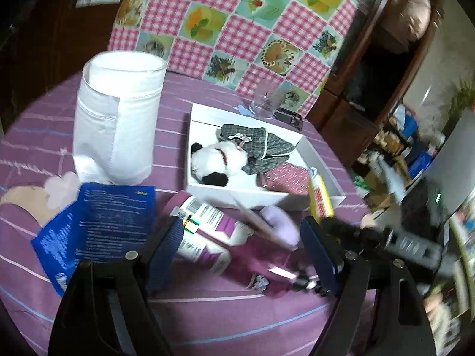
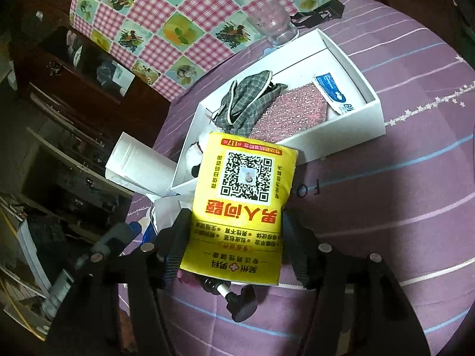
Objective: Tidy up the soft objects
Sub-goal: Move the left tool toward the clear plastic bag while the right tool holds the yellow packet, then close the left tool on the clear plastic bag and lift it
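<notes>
the right gripper [image 2: 234,237] clamps a yellow tissue packet [image 2: 242,207] between its pads, above the near edge of a white box [image 2: 353,59] on a purple striped cloth [image 2: 415,207]. inside the box lie a panda plush [image 1: 218,160], a grey plaid pouch [image 2: 252,101] and a pink glitter pouch [image 2: 292,109]. the left gripper [image 1: 240,255] is spread wide, gripping nothing, over a purple packet [image 1: 213,237].

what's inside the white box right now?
In the white box: a panda plush, a grey plaid cloth, a pink glittery pouch and a blue-and-white tube. The yellow packet, between the right gripper fingers, hides the box's near corner.
</notes>
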Demonstrator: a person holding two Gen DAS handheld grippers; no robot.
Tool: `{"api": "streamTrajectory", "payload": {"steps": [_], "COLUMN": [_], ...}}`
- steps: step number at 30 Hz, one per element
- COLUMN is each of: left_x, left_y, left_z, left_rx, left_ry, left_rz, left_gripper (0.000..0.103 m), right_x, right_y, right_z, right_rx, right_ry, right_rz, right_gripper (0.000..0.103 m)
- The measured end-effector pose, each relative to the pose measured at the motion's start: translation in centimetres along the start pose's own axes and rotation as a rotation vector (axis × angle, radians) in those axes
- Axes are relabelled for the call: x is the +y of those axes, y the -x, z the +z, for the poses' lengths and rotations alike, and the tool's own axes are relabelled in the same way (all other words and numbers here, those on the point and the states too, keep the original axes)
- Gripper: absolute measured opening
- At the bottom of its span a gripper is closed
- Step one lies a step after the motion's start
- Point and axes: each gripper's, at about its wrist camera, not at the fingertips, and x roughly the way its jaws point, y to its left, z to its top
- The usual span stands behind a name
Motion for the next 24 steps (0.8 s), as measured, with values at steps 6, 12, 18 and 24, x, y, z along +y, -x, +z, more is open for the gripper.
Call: {"api": "streamTrajectory", "payload": {"steps": [6,12,18,24], "left_x": [-0.4,-1.7,-2.8,-2.9], "left_y": [-1.6,-2.8,-4.1,-6.6], "left_z": [1.0,1.0,1.5,2.1], "left_rx": [0.088,0.142,0.205,0.372], "left_ry": [0.036,0.032,0.029,0.077], "left_rz": [0.013,0.008,-0.015,0.035], "left_gripper": [0.073,0.053,0.045,0.011], "right_x": [-0.6,-0.5,-0.6,-0.7], "right_y": [-0.2,0.2,0.1,0.1], "right_z": [0.0,0.1,0.0,0.1], "right_rx": [0.006,-0.005,0.001,0.003], "right_ry": [-0.03,-0.03,-0.036,-0.038], "right_rz": [0.0,0.002,-0.004,0.0], "right_gripper": [0.062,0.062,0.062,0.062]}}
